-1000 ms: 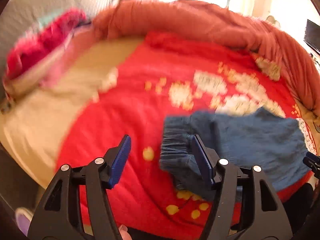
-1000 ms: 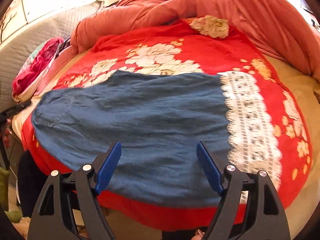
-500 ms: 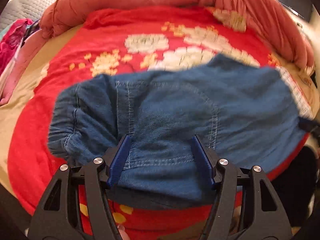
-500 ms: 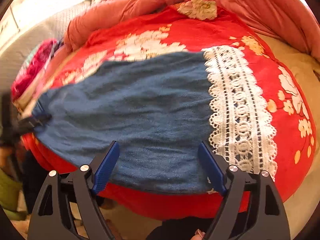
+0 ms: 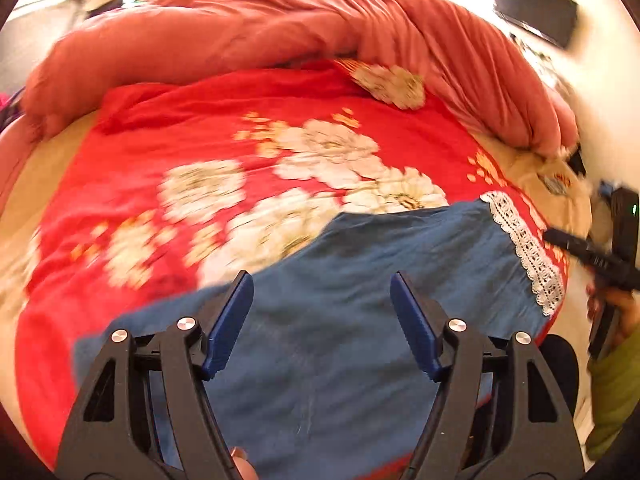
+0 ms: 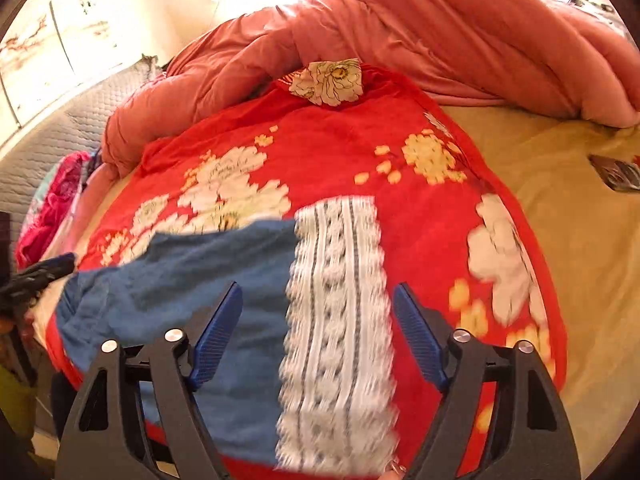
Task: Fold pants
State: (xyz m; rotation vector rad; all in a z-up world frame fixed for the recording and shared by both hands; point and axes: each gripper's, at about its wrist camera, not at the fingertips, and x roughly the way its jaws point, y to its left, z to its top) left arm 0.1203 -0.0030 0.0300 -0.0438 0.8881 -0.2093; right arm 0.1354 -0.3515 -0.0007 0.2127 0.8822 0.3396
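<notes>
Blue denim pants [image 5: 340, 320] with a white lace hem [image 5: 524, 248] lie flat on a red floral blanket [image 5: 200, 140] near the bed's front edge. My left gripper [image 5: 322, 304] is open and empty, hovering over the middle of the pants. My right gripper [image 6: 318, 320] is open and empty above the lace hem [image 6: 340, 320], with blue denim [image 6: 180, 280] stretching to its left. The right gripper also shows at the right edge of the left wrist view [image 5: 592, 256]. The left gripper shows at the left edge of the right wrist view [image 6: 36, 280].
A bunched salmon-pink duvet [image 5: 280, 28] lies along the far side of the bed. A beige sheet [image 6: 580, 220] lies to the right with a small dark object [image 6: 616, 172] on it. Pink clothes [image 6: 52, 208] are piled at the far left.
My left gripper has swung right from the waistband end to over the pants' middle. My right gripper has moved right, from the denim to over the lace hem. Both stay open.
</notes>
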